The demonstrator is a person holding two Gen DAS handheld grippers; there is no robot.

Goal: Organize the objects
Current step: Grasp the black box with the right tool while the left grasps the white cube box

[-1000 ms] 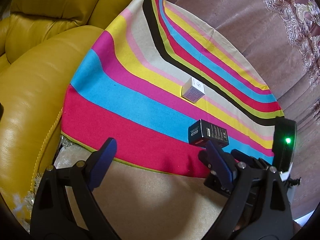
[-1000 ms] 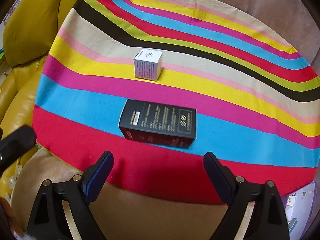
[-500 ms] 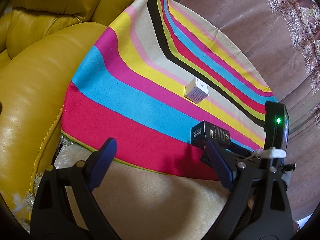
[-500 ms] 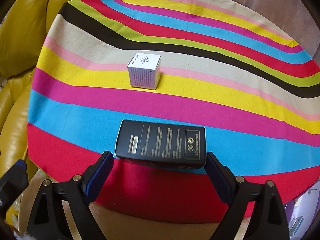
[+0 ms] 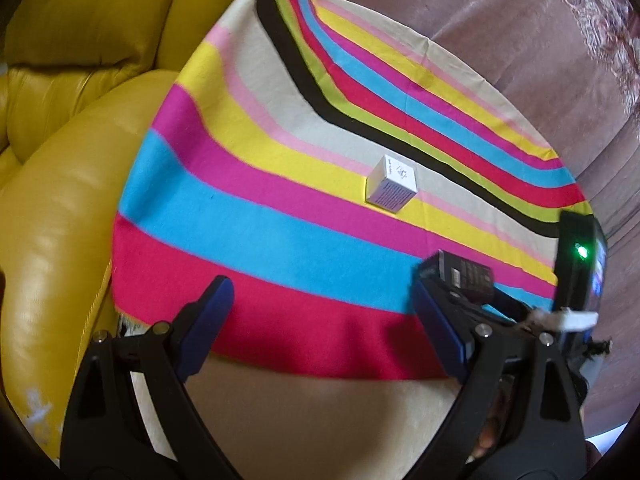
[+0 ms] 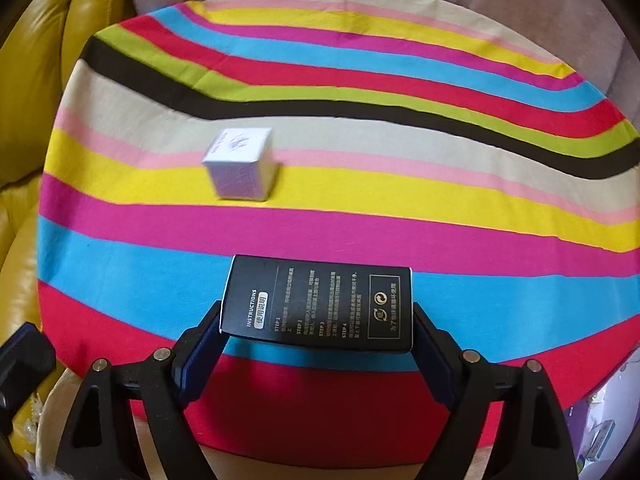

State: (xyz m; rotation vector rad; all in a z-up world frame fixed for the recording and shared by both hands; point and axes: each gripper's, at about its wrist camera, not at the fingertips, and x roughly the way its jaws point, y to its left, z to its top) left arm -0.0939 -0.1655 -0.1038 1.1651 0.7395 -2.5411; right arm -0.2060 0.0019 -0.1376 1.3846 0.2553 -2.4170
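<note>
So the right gripper (image 6: pixel 316 344), black plastic arms with dark blue pads, has its jaws closing around the flat black cardboard box (image 6: pixel 320 306) with white printed instructions. The box sits between the pads on the blue and red bands of the cloth, near edge, and the pads look right up against its short ends, though I can't tell if they're squeezing yet.

Further back and a bit left, the small white cardboard cube box (image 6: pixel 242 164) stands on the yellow and pink stripes, well apart from the black one.

The left gripper (image 5: pixel 320 316) hangs released, jaws wide, nothing between them, over the near red band.

Everything lies on a round striped fabric cloth (image 6: pixel 400 224), soft and matte. A shiny yellow leather sofa (image 5: pixel 60 200) bulges on the left, and a mauve velvety curtain (image 5: pixel 460 12) hangs behind.
</note>
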